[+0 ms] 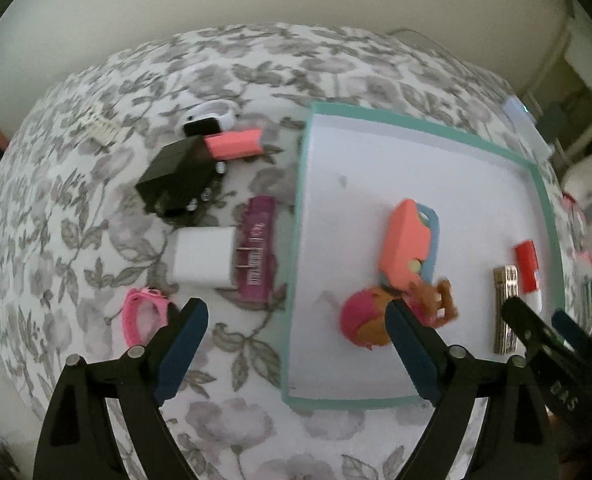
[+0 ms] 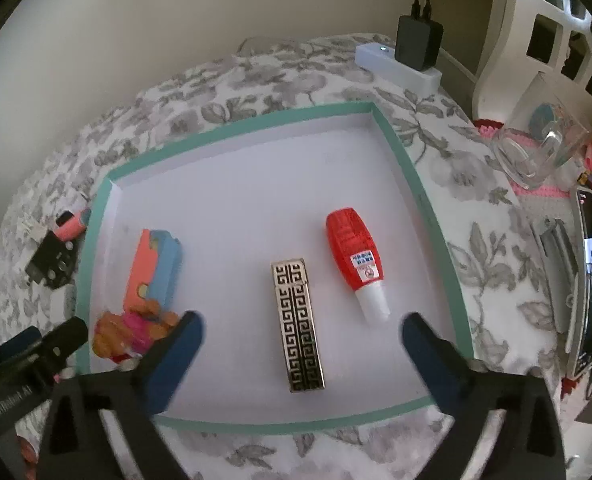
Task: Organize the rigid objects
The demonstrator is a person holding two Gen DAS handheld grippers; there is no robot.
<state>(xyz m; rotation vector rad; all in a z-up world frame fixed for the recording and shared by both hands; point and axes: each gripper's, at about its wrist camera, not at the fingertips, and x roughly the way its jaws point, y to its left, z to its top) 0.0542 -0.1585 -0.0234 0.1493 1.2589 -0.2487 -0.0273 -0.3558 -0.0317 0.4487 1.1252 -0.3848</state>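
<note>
Right tool (image 2: 299, 344) spread wide above teal tray (image 2: 435, 216), patterned gold case (image 2: 299, 324) lying flat between its fingers, untouched. Left tool (image 1: 296, 320) spread too, doll (image 1: 375, 320) beside one finger.

Soft, dim, even light left only faint shadows, both fisheye views bent the tablecloth (image 1: 96, 216) into a dome with black corners, the doll (image 1: 379, 320) was smeared by motion blur, and the tray (image 2: 427, 216) floor looked washed out.
</note>
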